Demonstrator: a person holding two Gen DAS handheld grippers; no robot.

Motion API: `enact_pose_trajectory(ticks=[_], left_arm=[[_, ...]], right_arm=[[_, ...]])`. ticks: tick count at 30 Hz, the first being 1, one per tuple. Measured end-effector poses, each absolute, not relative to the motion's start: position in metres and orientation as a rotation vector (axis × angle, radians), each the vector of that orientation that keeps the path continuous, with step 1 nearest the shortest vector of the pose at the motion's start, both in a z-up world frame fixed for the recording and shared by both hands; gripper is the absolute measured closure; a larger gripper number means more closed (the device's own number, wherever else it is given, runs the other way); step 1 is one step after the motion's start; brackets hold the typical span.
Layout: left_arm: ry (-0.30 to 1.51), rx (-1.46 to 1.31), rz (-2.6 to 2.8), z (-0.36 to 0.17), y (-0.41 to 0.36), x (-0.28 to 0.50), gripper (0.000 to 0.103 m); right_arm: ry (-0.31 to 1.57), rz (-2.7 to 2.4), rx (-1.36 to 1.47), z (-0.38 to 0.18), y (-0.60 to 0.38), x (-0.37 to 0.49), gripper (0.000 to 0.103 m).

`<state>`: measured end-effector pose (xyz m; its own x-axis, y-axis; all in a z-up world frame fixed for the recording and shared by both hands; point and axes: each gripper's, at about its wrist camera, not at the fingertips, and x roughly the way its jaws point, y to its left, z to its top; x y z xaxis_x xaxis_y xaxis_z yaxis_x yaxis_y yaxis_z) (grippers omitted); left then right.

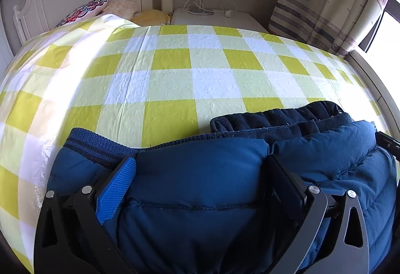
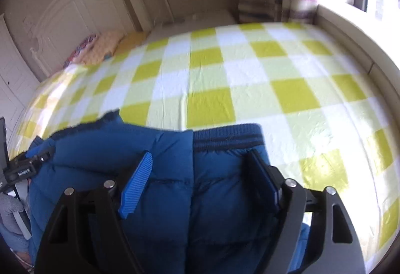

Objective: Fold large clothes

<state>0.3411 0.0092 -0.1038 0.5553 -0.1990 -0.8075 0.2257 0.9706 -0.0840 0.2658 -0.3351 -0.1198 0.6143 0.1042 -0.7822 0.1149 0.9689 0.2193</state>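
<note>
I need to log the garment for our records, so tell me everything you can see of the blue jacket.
The blue jacket is a puffy quilted coat of smooth fabric with stitched seams, a ribbed knit hem band and dark fleecy lining at the collar. It lies bunched at the near edge of the checked bedspread. The left gripper and right gripper each straddle a thick fold, fingers wide apart.
</note>
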Motion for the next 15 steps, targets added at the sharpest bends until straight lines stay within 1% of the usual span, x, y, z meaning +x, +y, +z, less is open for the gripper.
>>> enact_pose_trajectory(ticks=[2, 4, 6, 8, 10, 12, 13, 14, 15], left_arm=[[0.949, 0.028, -0.252, -0.104, 0.010, 0.341, 0.004], [0.946, 0.025, -0.253, -0.103, 0.010, 0.341, 0.004], [0.946, 0.026, -0.253, -0.104, 0.010, 0.341, 0.004], [0.946, 0.027, -0.253, -0.104, 0.010, 0.341, 0.004], [0.945, 0.025, -0.253, -0.104, 0.010, 0.340, 0.004], [0.944, 0.023, -0.254, -0.104, 0.011, 0.339, 0.004], [0.942, 0.022, -0.255, -0.103, 0.011, 0.339, 0.004], [0.940, 0.014, -0.259, -0.103, 0.012, 0.339, 0.004], [0.939, 0.006, -0.260, -0.103, 0.014, 0.338, 0.004]], right_arm=[[0.952, -0.019, 0.192, -0.119, -0.325, 0.273, 0.019], [0.995, -0.041, 0.136, -0.113, -0.317, 0.277, 0.020], [0.942, -0.095, 0.128, -0.093, -0.315, 0.267, 0.019], [0.865, -0.032, 0.141, -0.069, -0.293, 0.259, 0.019], [0.852, 0.022, 0.076, -0.062, -0.262, 0.259, 0.018], [0.858, 0.049, 0.014, -0.068, -0.235, 0.265, 0.011], [0.878, 0.059, -0.007, -0.079, -0.222, 0.271, 0.010], [0.942, 0.055, -0.035, -0.104, -0.211, 0.281, 0.010], [0.964, 0.044, -0.062, -0.118, -0.205, 0.285, 0.005]])
